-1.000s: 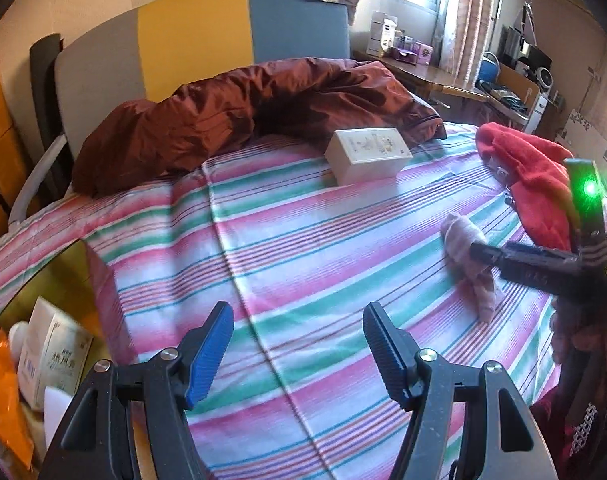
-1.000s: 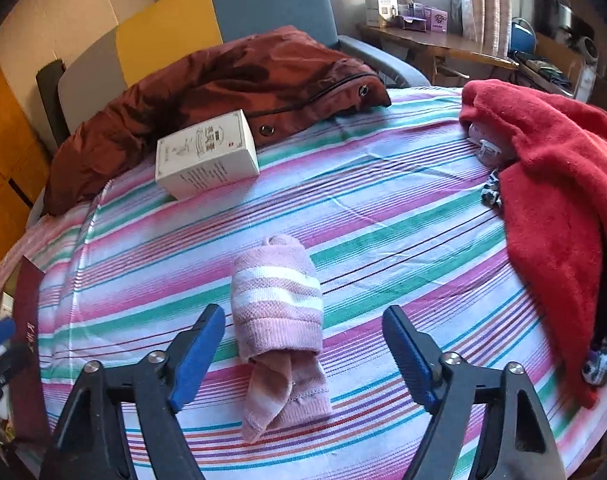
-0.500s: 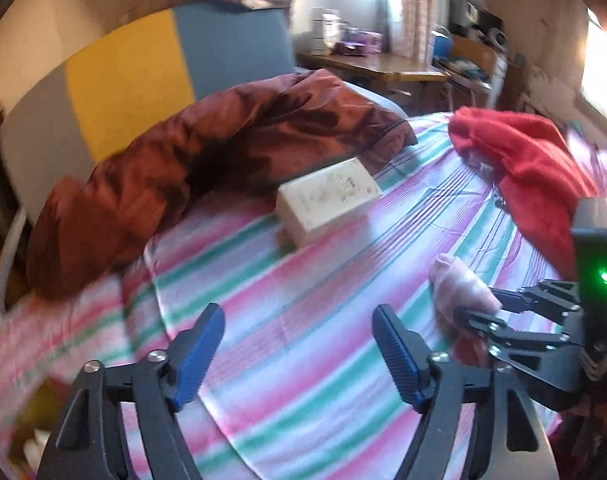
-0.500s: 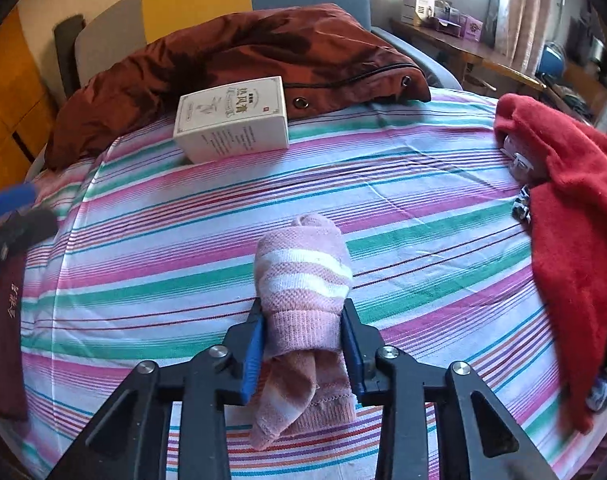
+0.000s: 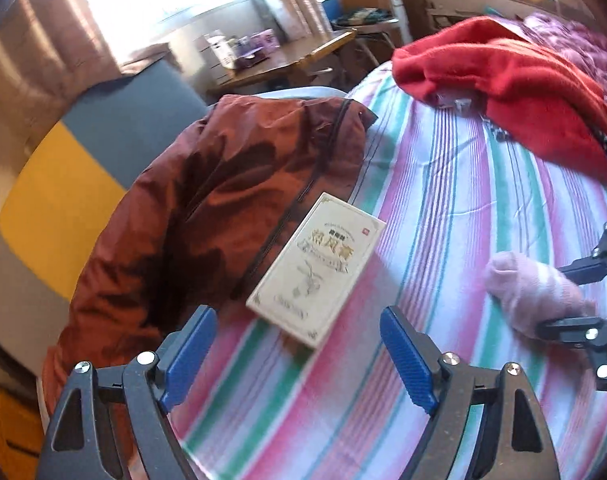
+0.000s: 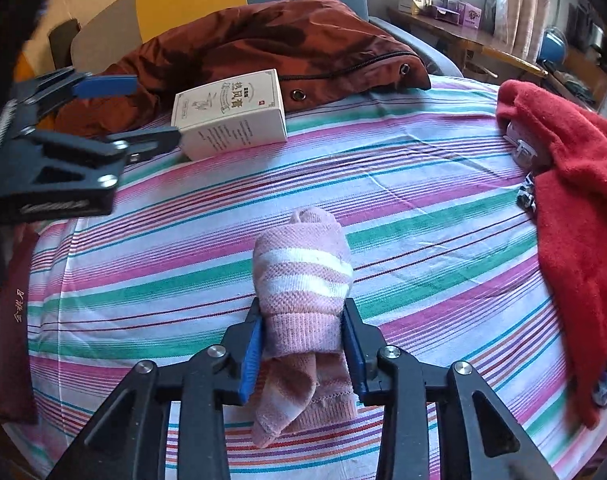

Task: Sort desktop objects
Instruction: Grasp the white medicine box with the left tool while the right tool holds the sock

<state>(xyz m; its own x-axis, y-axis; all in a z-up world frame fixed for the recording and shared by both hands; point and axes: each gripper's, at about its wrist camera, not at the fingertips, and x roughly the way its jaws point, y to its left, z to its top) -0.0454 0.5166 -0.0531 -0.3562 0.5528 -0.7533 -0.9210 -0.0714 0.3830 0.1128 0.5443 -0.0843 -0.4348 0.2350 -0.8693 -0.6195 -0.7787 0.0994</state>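
Note:
A rolled pink-and-white striped sock point(image 6: 303, 268) lies on the striped bedsheet point(image 6: 423, 208). My right gripper point(image 6: 303, 332) clamps its lower half: both blue pads press into the knit, though the jaws are opening slightly. A white carton with gold print point(image 5: 319, 268) lies flat against a jacket. My left gripper point(image 5: 297, 320) hovers just in front of the carton's near corner, open wide with nothing between its fingers. In the right wrist view the left gripper point(image 6: 153, 110) sits at the carton's point(image 6: 231, 112) left end. The left wrist view shows the sock point(image 5: 531, 292) in the right gripper point(image 5: 575, 298).
A rust-brown jacket point(image 5: 223, 200) is heaped behind the carton. A red fleece garment point(image 6: 575, 200) covers the right side, with small white and metal items point(image 6: 521, 148) at its edge. A dark red book point(image 6: 13, 320) lies at the sheet's left edge. A cluttered desk point(image 5: 283, 60) stands beyond.
My right gripper closed onto the sock. My left gripper swung across the bed to the white carton, rolling as it went, and its jaws spread wider.

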